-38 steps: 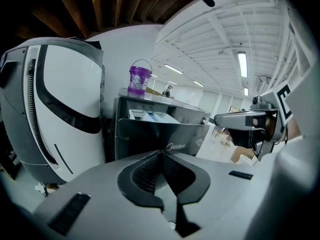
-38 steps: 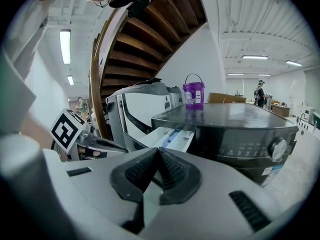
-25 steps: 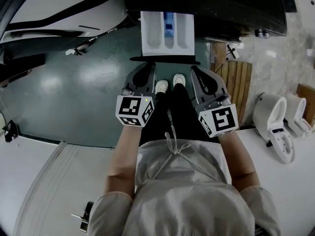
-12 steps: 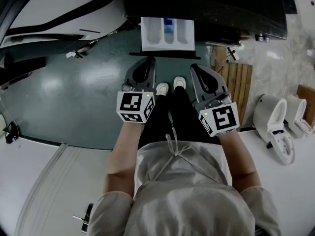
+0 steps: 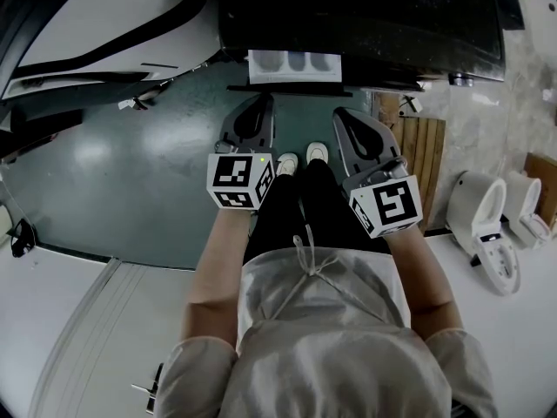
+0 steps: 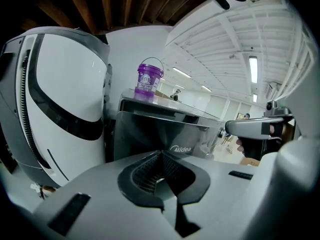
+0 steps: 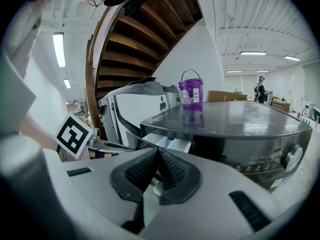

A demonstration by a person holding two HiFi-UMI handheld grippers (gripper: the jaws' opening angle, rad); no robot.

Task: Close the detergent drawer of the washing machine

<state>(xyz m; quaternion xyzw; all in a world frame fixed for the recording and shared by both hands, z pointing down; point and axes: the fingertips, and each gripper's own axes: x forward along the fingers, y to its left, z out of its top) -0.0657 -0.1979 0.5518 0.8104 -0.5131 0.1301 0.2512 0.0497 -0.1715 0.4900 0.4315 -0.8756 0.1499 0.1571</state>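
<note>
At bottom centre of the head view, a pale top and dark trousers, with bare forearms reaching up the frame. Just above, at mid-frame, left gripper [image 5: 263, 103] and right gripper [image 5: 341, 113] held side by side, tips pointing up the frame, white shoes [image 5: 300, 151] between them on the green floor [image 5: 130, 155]. Both claws pressed together, ribbed pads meeting with nothing between them in either gripper view. Directly beyond the tips, at upper centre, the detergent drawer [image 5: 294, 65], pushed nearly home in the dark washing machine [image 5: 374, 16], only a short white strip of its compartments poking out over a dark front edge. Both tips just below that edge; cannot tell whether either touches it. From the right gripper view, the same drawer [image 7: 167, 143] at centre, white and blue inside, set under the machine's glossy top, with the other gripper's marker cube [image 7: 74, 134] at left. Nothing standing between claws and drawer. To the right in the head view, wooden slats [image 5: 419, 142] and, further right, white fixtures [image 5: 483, 212] with rounded lids. At upper left, a white and grey machine [image 5: 104, 11] with a curved dark band, also filling the left of the left gripper view. Farther back, a purple bucket [image 6: 149, 79] upright on the washing machine's top. Farthest off, at right of the right gripper view, a person [image 7: 260, 91] standing under ceiling lights.
</note>
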